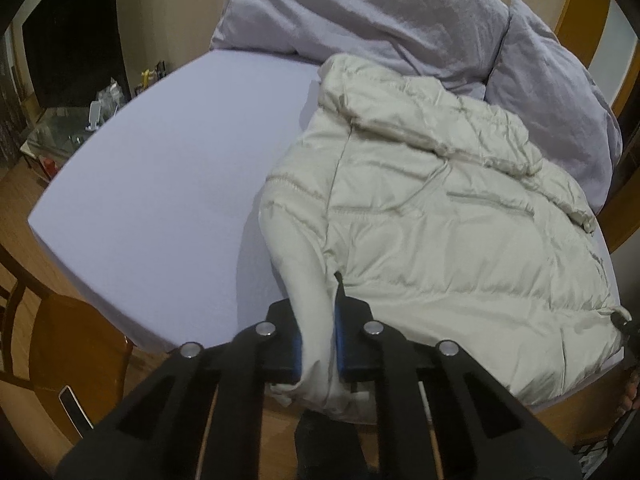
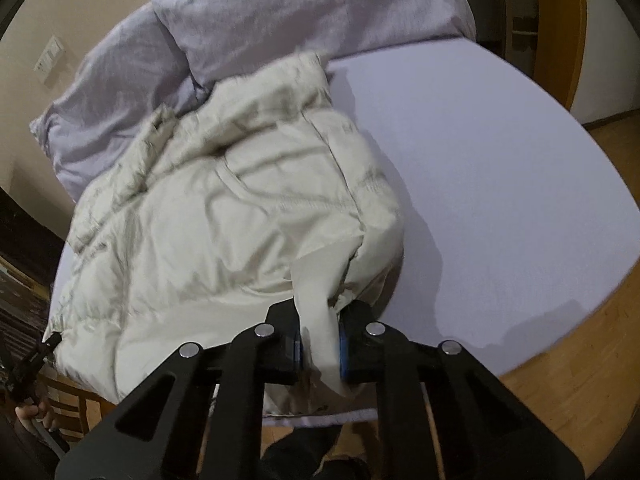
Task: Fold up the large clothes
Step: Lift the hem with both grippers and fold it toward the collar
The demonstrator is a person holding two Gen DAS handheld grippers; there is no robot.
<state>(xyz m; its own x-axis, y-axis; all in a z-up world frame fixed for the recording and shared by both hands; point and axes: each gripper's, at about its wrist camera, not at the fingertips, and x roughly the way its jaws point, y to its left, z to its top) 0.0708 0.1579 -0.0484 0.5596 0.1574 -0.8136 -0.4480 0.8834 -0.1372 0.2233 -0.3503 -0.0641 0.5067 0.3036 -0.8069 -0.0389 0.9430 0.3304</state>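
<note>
I am standing at the foot of a wide bed covered in a smooth pale lilac fitted sheet [image 1: 152, 184], and it is serving as my folding surface because nothing smaller would take this garment laid flat. Two crumpled lilac pillows [image 1: 360, 12] are leaning at the head end, touching the jacket's collar. The large cream quilted puffer jacket [image 1: 440, 232] is lying on the sheet along one side of the bed, its hem hanging at the edge nearest me, where I can reach both bottom corners at once.

I am pinching one hem corner in my left gripper [image 1: 318, 344], the blue pads pressed tight on a twist of the cream cloth. My right gripper [image 2: 320, 344] is clamping the opposite hem corner in the same way, fabric squeezed between its pads. I am holding the corners apart so that, as I judge it, the hem can be carried as one straight edge toward the collar for the first fold.

No basket, box or other container is showing on the bed. Beyond it, a cluttered glass-topped side table [image 1: 68, 136] is standing by the wall.
</note>
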